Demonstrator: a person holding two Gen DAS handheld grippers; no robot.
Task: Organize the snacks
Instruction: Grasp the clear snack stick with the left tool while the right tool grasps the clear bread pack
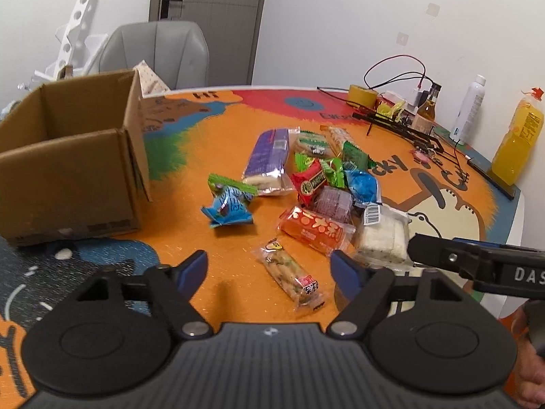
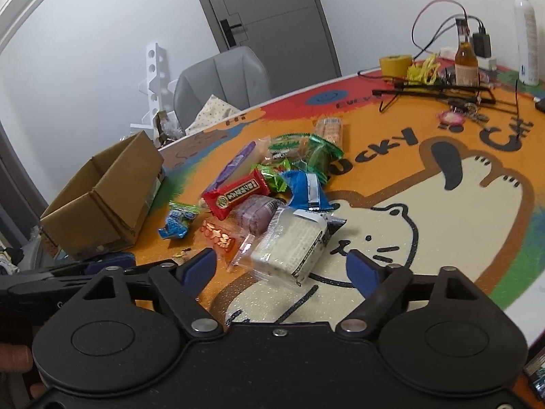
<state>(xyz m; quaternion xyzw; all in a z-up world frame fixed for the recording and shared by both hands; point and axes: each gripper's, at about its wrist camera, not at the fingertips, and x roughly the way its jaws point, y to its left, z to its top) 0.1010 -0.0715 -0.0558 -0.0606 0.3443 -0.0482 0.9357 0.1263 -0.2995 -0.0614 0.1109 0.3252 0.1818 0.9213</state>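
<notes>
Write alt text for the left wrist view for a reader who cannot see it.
The open left gripper hovers over a clear-wrapped snack bar at the near edge of a snack pile on a colourful table mat. An open cardboard box sits on the left; the right gripper enters from the right.

walls: white [image 1: 340,17] | door: grey [image 1: 207,17] | chair: grey padded [image 1: 156,54] | rack: white [image 1: 76,24]
</notes>
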